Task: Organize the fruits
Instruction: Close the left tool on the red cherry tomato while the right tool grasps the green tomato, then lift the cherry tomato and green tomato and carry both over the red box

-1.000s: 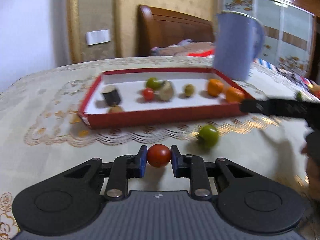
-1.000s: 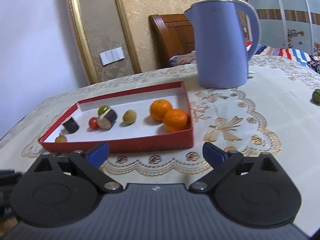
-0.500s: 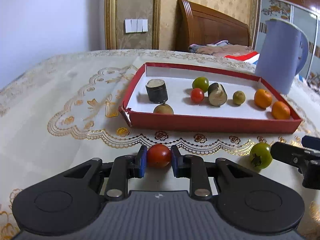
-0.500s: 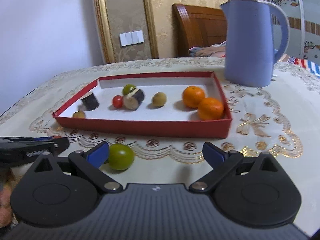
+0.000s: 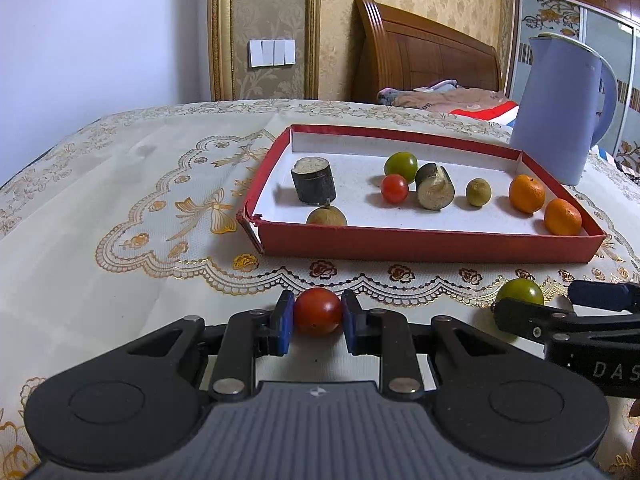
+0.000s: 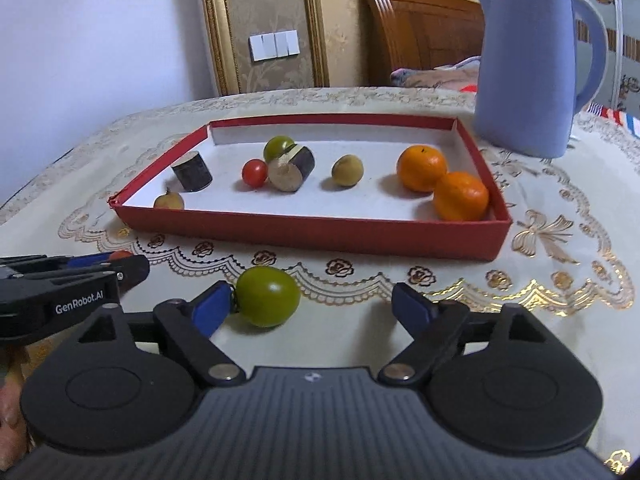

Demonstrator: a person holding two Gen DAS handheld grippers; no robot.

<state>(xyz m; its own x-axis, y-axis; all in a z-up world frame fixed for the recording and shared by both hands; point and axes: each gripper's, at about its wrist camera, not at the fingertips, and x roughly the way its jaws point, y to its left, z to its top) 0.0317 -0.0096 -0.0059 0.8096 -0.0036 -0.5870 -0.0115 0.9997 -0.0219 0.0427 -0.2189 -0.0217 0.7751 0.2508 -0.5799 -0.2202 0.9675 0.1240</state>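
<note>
1. Left gripper (image 5: 317,322) pinches a red cherry tomato (image 5: 318,311) between its blue pads, just above the tablecloth (image 5: 120,240).
2. Right gripper (image 6: 316,308) has its jaws closing; green tomato (image 6: 267,296) lies between them, against the left pad, clear of the right pad.
3. Red tray (image 6: 320,236) sits at 12 o'clock from both grippers, well apart.
4. The tray holds two oranges (image 6: 440,180) at its 3 o'clock end, a small red tomato (image 6: 255,172), a green tomato (image 6: 278,148), two dark cut cylinders (image 6: 192,171), possibly eggplant, and two brownish round fruits.
5. Blue kettle (image 6: 528,64) stands behind the tray at about 1 o'clock.
</note>
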